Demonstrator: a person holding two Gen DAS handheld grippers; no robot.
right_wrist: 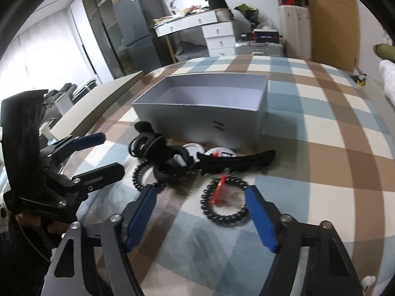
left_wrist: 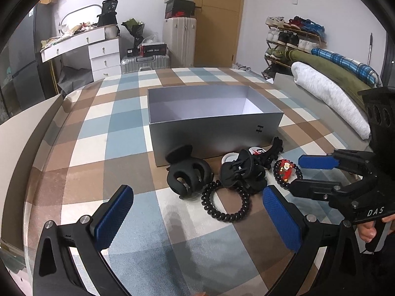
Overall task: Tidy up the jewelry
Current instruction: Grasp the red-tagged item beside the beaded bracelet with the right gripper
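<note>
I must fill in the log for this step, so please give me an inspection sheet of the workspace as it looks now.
Surface: checked bedcover, flat, in blue, brown and cream.
Job's things: open grey box, empty as far as seen; in front of it two black hair claws, a black coil hair tie, a bead bracelet with a red charm, a long black clip and white round pieces.
Clutter: nothing seen on the cover besides these.
Grippers: left gripper open, holding nothing; right gripper open, its fingers either side of the bracelet, not pressing.
Cables: nothing seen.
Surroundings: white desk, suitcases, shoe rack, rolled bedding.
</note>
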